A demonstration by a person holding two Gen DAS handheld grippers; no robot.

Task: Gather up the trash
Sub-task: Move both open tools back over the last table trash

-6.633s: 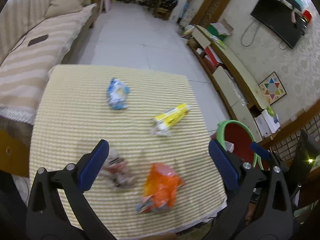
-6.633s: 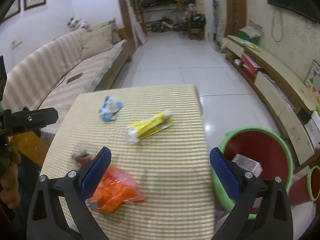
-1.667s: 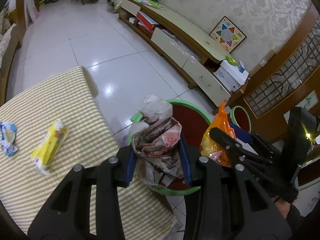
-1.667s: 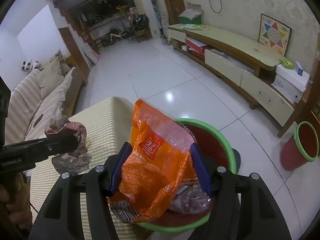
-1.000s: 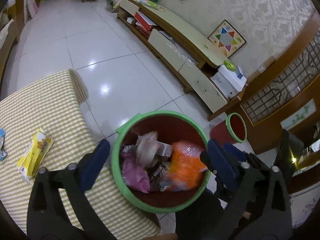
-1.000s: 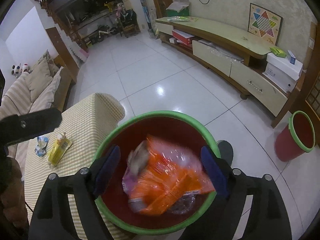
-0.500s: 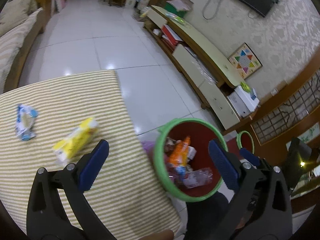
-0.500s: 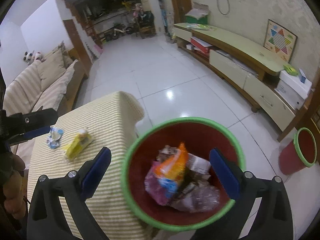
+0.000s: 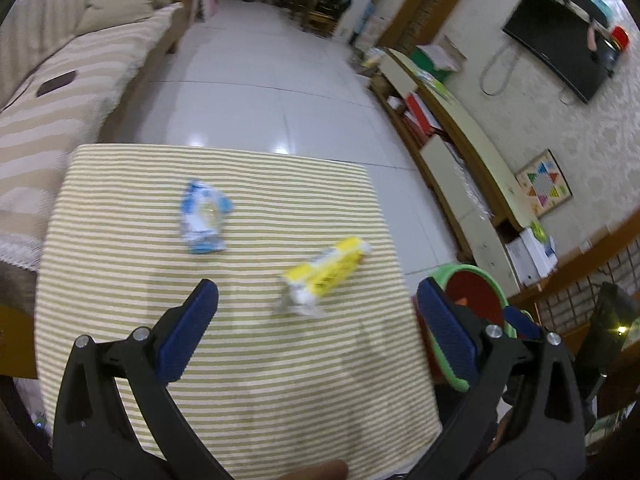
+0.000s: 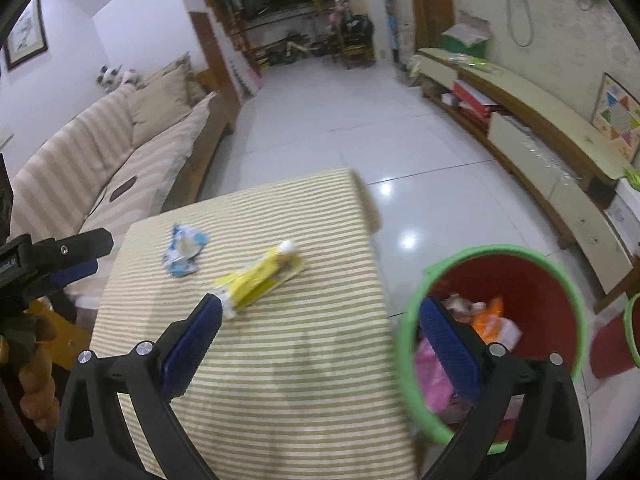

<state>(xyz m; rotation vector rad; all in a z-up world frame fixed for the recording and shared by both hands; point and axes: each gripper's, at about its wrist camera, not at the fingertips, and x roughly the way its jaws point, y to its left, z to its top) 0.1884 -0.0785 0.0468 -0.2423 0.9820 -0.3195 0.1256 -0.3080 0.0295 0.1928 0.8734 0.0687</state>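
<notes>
Hovering spread and empty over the worktop (image 9: 248,380), both tongs (image 9: 316,320) (image 10: 320,332) face the yellow wrapper (image 9: 326,270) lying just ahead.

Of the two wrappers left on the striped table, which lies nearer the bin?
The yellow wrapper, long and lying aslant toward the table's bin-side edge. The blue-and-white wrapper is crumpled and sits farther from the green-rimmed bin.

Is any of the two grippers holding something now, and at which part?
Nothing is held. The left gripper and the right gripper both have open, empty jaws; the yellow wrapper and blue wrapper lie on the table.
</notes>
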